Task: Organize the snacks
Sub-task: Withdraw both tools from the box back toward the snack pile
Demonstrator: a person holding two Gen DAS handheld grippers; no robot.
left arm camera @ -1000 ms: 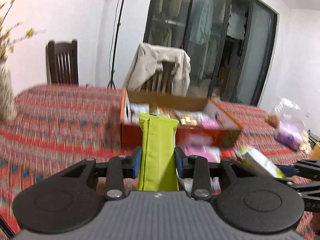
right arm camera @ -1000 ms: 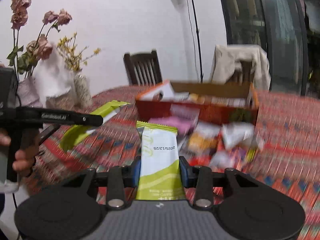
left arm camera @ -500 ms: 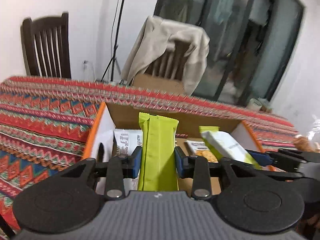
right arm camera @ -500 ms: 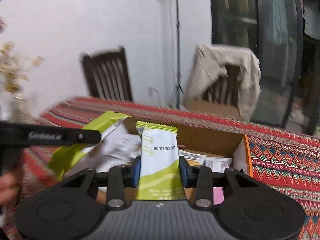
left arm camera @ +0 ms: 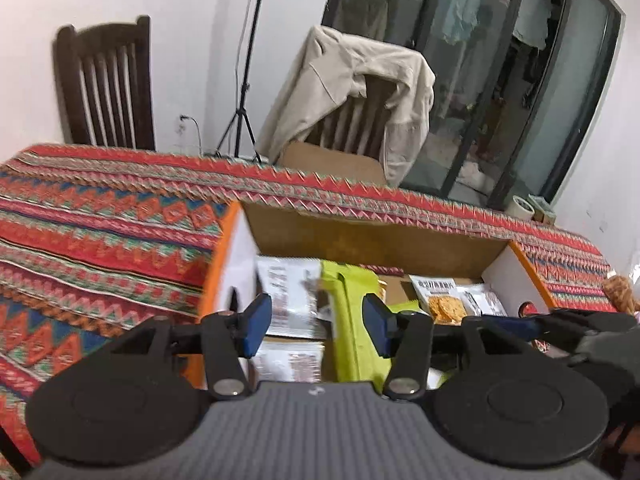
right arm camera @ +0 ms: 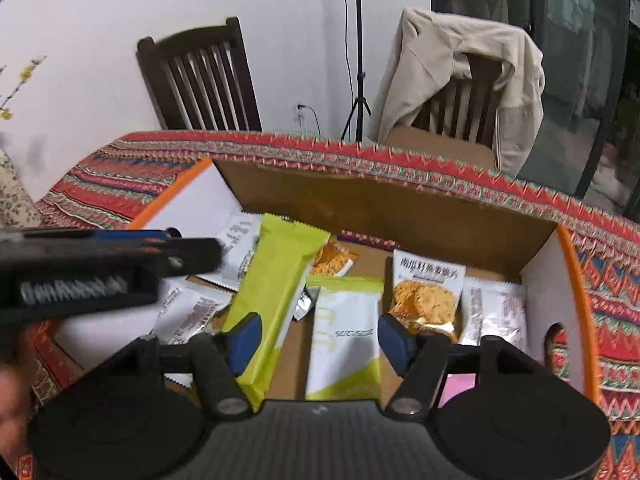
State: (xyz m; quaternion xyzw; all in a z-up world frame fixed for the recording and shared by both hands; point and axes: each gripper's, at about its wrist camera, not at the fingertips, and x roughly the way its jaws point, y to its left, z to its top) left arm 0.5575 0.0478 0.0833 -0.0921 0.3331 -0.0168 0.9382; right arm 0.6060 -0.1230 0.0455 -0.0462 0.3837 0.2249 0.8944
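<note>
Both pairs of blue-padded fingers are parting over an open cardboard box on a red patterned tablecloth, each letting go of a snack. Low in the left wrist frame, the left gripper is opening; a lime-green snack bar sits between its pads, leaning toward the right-hand one, and whether it touches that pad cannot be told through the blur. Low in the right wrist frame, the right gripper is opening too, wider; a white and green snack packet lies between its pads with clear gaps on both sides, resting on the box floor.

Inside the box, at mid-frame, lie more snacks: a pumpkin oat crisp packet to the right, white wrappers at the far right, and more white packs on the left. The left gripper's body crosses the left edge of the right wrist frame.

Releasing well probably means opening fully before lifting away, so neither wrapper snags a pad, and letting each snack settle flat beside the others instead of on top.
</note>
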